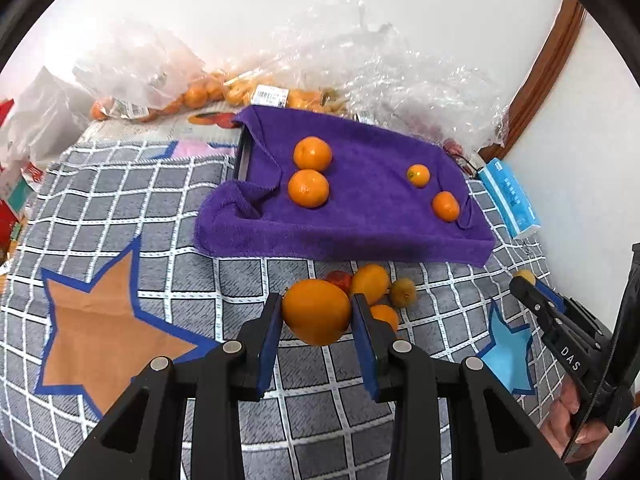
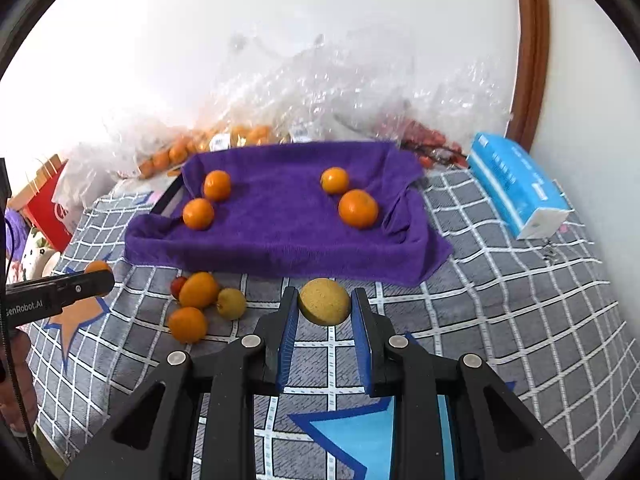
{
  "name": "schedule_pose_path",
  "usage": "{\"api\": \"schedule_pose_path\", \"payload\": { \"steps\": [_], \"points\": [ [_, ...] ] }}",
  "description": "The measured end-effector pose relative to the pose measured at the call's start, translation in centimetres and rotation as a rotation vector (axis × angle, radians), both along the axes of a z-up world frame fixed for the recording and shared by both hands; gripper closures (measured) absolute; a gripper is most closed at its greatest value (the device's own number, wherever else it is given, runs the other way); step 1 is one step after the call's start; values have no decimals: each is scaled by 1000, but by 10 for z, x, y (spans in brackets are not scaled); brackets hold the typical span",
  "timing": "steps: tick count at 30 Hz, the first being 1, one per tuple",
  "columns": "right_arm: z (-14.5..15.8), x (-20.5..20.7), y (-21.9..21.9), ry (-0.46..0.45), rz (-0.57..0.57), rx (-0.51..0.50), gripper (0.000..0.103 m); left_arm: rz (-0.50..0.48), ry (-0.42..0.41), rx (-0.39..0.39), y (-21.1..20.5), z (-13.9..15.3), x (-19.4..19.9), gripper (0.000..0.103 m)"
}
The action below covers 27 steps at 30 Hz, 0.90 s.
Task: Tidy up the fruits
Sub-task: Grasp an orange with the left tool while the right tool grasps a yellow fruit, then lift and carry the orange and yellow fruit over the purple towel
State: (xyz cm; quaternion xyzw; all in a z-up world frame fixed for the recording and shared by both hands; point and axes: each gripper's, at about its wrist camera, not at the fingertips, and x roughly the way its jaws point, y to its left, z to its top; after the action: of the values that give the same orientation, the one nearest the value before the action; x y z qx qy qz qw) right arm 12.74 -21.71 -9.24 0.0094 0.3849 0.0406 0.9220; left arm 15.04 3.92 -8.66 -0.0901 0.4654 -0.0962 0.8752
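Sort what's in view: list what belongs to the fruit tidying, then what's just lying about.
Part of the job:
- left gripper, shut on an orange
- right gripper, shut on a yellow fruit
- purple towel with four oranges
- loose fruit pile

Lying about:
- tissue pack
- plastic bags
- red box

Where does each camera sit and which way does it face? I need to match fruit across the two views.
Left wrist: on the left gripper, looking down-forward at its held orange and the purple towel; the right gripper and a hand show.
Right wrist: on the right gripper, facing its held yellow fruit; the left gripper shows.
Shared: towel with four oranges, blue tissue pack.
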Motion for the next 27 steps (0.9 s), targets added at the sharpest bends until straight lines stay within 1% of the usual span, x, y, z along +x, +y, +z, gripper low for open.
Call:
{"api": "schedule_pose_path", "payload": {
  "steps": [2,7,10,12,17,27],
  "points": [
    [8,-1,-1,-9,7,5,77,9,-10,-6,1,8,-4,70],
    [25,1,1,-36,11,-8,77,9,-48,26,-3,25,-9,70],
    [33,1,2,-49,9,-8,77,12,-59,2,-3,34,-9,70],
    [40,1,3,-62,10,-14,77,5,-76,5,-4,42,-9,70],
    [56,7,3,-77,-9,-25,77,-5,-113,21,-7,62,-3,70],
    [81,20,-2,-126,-29,-10,77,-15,-151,26,-10,85,10,70]
  ]
}}
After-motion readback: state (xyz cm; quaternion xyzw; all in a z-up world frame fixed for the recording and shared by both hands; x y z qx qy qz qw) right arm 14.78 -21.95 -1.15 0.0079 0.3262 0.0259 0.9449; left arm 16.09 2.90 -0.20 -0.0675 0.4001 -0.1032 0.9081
